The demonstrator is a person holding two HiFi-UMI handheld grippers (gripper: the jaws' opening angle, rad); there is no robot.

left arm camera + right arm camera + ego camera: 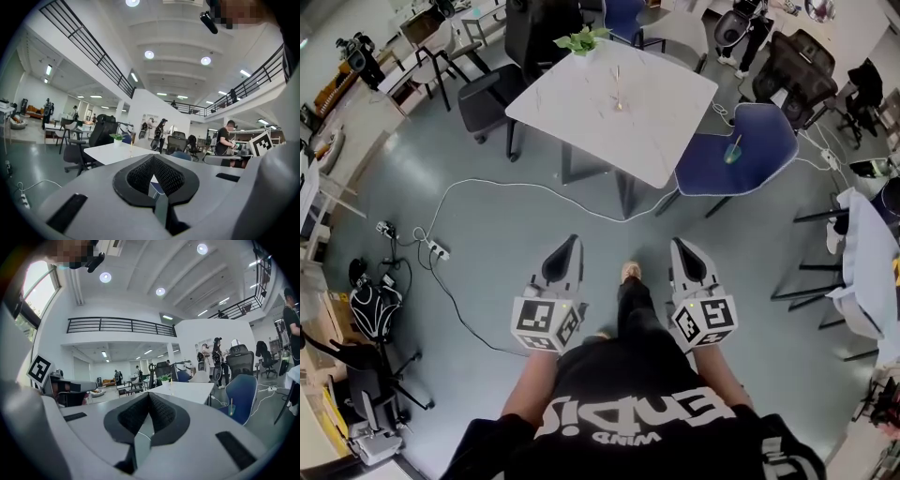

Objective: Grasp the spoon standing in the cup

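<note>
Spoon (617, 82) stands up in small clear cup (619, 106) near middle of white worktop (661, 127). Potted plant (581, 40) at far edge. Green cup (732, 153) with stick on blue chair (764, 141). Left hand-held gripper (570, 246) and right hand-held gripper (681, 247) both closed, empty, over floor (487, 234), well apart from worktop.

My left gripper (573, 241) and right gripper (677, 244): side by side over the grey floor (516, 220), flanking my tan shoe (629, 272), tips toward the table.
White square marble-top table (666, 141): small green potted plant (581, 39) at far edge; slim upright item (617, 96) mid-top, too small to identify.
Blue padded chair (769, 131), just beside the table: teal cup (732, 153) on its seat.
</note>
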